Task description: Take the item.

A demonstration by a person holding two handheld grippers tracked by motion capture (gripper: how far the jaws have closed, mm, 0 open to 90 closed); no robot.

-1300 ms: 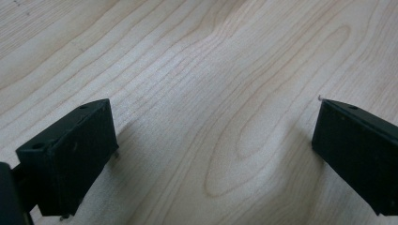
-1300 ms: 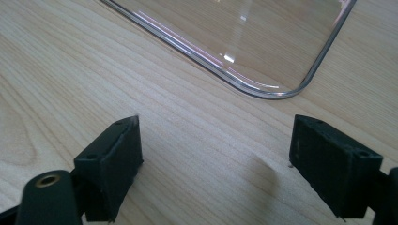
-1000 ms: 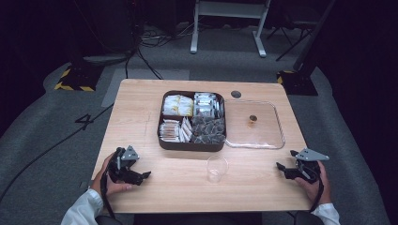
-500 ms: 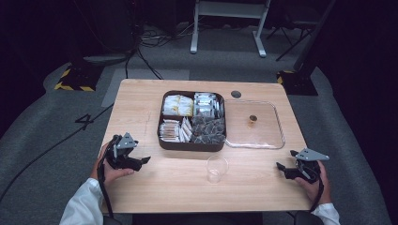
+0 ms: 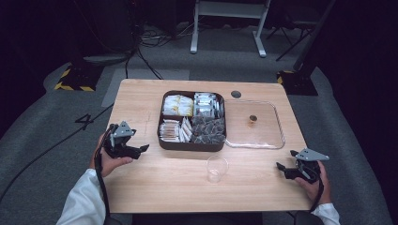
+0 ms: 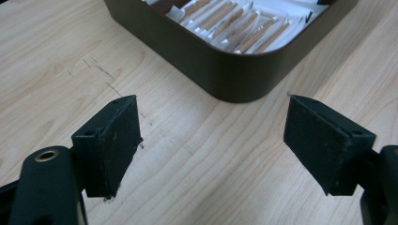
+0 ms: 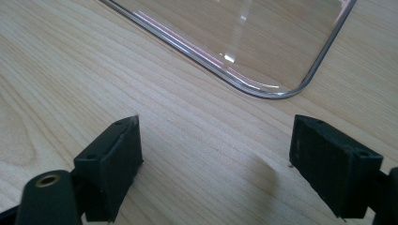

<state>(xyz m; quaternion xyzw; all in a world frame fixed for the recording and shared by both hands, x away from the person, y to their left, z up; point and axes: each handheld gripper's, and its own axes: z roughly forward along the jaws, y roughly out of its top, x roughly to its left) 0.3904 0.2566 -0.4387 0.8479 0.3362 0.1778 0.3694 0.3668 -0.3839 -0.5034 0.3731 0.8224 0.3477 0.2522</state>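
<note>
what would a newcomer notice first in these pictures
The dark box of sorted packets at the table's middle draws the eye first, with its clear lid lying flat on the table against its right side. A small clear cup stands alone in front of the box. The left gripper and right gripper flank the scene near the table's front, both open and holding nothing.

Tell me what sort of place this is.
Probably a lab or studio set up for recording. A lone wooden table stands on grey carpet, loose cables trail across the floor, yellow-black hazard tape marks a stand base, and the surroundings are dark.
</note>
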